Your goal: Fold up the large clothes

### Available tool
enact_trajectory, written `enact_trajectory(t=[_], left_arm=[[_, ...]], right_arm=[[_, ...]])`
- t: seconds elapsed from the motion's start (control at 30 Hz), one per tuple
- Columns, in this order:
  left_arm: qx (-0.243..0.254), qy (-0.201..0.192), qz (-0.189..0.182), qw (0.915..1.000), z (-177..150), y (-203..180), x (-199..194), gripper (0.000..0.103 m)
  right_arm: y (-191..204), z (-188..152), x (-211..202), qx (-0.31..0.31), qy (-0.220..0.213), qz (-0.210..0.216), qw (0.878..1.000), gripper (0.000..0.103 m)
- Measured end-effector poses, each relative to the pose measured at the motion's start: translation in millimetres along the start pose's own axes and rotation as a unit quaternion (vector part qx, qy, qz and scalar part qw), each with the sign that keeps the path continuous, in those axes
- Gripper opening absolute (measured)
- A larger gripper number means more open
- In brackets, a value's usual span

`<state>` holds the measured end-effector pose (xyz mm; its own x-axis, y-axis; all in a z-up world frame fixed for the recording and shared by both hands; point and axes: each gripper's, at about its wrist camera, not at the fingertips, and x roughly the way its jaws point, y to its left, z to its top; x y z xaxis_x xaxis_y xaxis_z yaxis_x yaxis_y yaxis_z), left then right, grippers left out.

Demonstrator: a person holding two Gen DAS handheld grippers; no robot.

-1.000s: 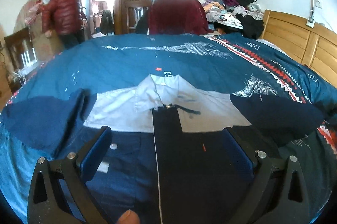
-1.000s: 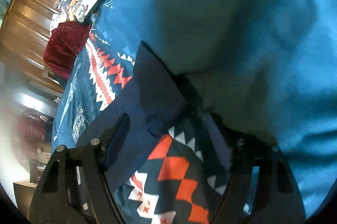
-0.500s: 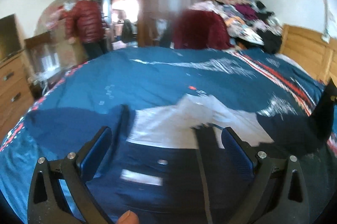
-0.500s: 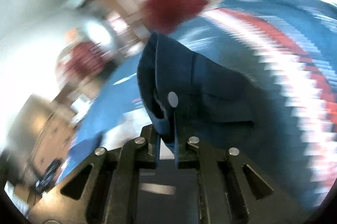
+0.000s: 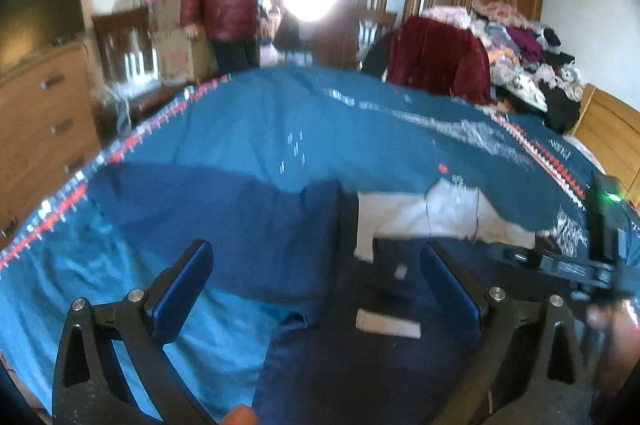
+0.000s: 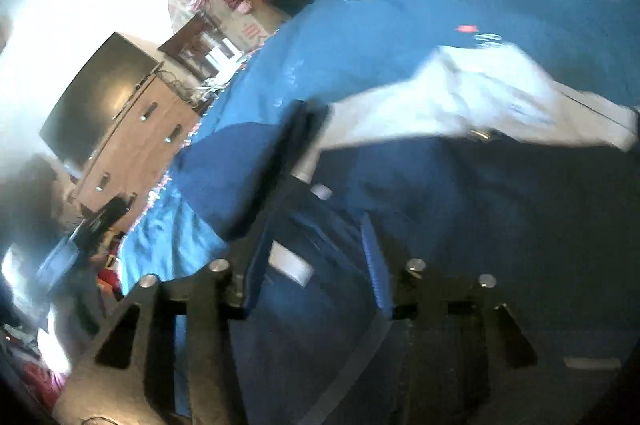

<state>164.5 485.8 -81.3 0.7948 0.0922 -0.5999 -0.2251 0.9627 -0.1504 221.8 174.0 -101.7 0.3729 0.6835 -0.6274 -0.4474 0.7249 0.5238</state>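
A large navy jacket (image 5: 360,365) with a white yoke and collar (image 5: 404,217) lies face up on the blue bedspread (image 5: 320,129). Its left sleeve (image 5: 200,201) is spread out to the side. My left gripper (image 5: 316,289) hovers open just above the jacket's left chest, with nothing between its blue pads. The right gripper (image 5: 560,265) shows at that view's right edge, low over the jacket. In the blurred right wrist view, my right gripper (image 6: 312,265) has its jaws apart over the navy cloth (image 6: 480,225), below the white yoke (image 6: 460,105).
A person in a red padded jacket (image 5: 228,1) stands past the bed's far side. A wooden dresser (image 5: 40,125) with a dark TV (image 5: 40,13) stands left. A clothes heap (image 5: 520,57) and a wooden headboard (image 5: 612,137) are at right.
My right gripper closed on the right sleeve's end, swung it across towards the jacket's body, and now has its jaws apart. My left gripper turned left and stayed open.
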Motion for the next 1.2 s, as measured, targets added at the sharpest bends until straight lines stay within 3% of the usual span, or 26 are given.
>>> enact_trajectory(t=[0.1, 0.2, 0.3, 0.37, 0.47, 0.6, 0.7, 0.73, 0.77, 0.8, 0.9, 0.97, 1.03, 1.07, 1.1, 1.17, 1.2], left_arm=[[-0.02, 0.038, -0.025, 0.9988, -18.3, 4.3, 29.0, 0.103], [-0.023, 0.073, -0.056, 0.9955, -32.7, -6.6, 56.1, 0.102], [-0.025, 0.124, -0.104, 0.9866, -46.7, -30.9, 90.9, 0.096], [-0.023, 0.153, -0.117, 0.9811, -53.2, -49.5, 115.8, 0.076], [-0.028, 0.18, -0.094, 0.9788, -59.0, -62.0, 144.7, 0.057], [-0.044, 0.187, -0.07, 0.9788, -66.0, -66.3, 164.5, 0.055], [-0.036, 0.179, -0.058, 0.9814, -65.7, -76.8, 169.6, 0.054], [-0.037, 0.178, -0.059, 0.9815, -63.5, -77.2, 171.7, 0.041], [-0.039, 0.182, -0.057, 0.9809, -63.1, -77.9, 174.0, 0.021], [-0.04, 0.183, -0.054, 0.9809, -63.2, -78.4, 174.9, 0.017], [-0.031, 0.18, -0.047, 0.9821, -63.0, -81.5, 174.2, 0.018], [-0.04, 0.18, -0.052, 0.9815, -61.8, -78.4, 170.5, 0.021], [-0.056, 0.186, -0.059, 0.9792, -59.2, -67.5, 159.9, 0.024], [-0.068, 0.182, -0.075, 0.978, -53.9, -53.8, 145.2, 0.027], [-0.077, 0.171, -0.084, 0.9787, -50.2, -40.2, 131.8, 0.032], [-0.109, 0.124, -0.084, 0.9827, -39.6, 13.8, 92.7, 0.066], [-0.127, 0.099, -0.069, 0.9846, -36.7, 45.6, 76.6, 0.073]], right_arm=[[-48.5, -29.1, -47.3, 0.034, -0.02, -0.057, 0.998, 0.055], [-103.9, -58.4, -96.0, 0.114, -0.038, -0.104, 0.987, 0.055], [-120.1, -76.0, -133.5, 0.132, -0.062, -0.132, 0.981, 0.057], [-127.0, -85.9, -154.3, 0.148, -0.079, -0.14, 0.976, 0.058], [-136.5, -93.1, -174.7, 0.159, -0.097, -0.157, 0.97, 0.058], [-156.8, -109.6, -209.1, 0.178, -0.127, -0.189, 0.957, 0.058], [-169.7, -118.8, -212.1, 0.194, -0.125, -0.201, 0.952, 0.056], [-172.0, -119.9, -211.0, 0.198, -0.122, -0.202, 0.951, 0.053], [-175.0, -119.9, -207.5, 0.199, -0.119, -0.197, 0.953, 0.05], [-175.8, -116.9, -202.7, 0.195, -0.116, -0.192, 0.955, 0.043], [-180.2, -101.7, -178.1, 0.167, -0.103, -0.177, 0.965, 0.039], [-188.6, -90.0, -146.4, 0.152, -0.065, -0.154, 0.974, 0.039], [-193.3, -85.1, -120.9, 0.154, -0.023, -0.189, 0.97, 0.038], [-187.0, -82.7, -120.3, 0.147, -0.022, -0.19, 0.971, 0.039], [-180.7, -81.2, -123.8, 0.141, -0.026, -0.185, 0.972, 0.04], [-162.7, -79.0, -136.4, 0.124, -0.04, -0.183, 0.974, 0.045], [-154.1, -78.9, -142.5, 0.117, -0.047, -0.189, 0.974, 0.056]])
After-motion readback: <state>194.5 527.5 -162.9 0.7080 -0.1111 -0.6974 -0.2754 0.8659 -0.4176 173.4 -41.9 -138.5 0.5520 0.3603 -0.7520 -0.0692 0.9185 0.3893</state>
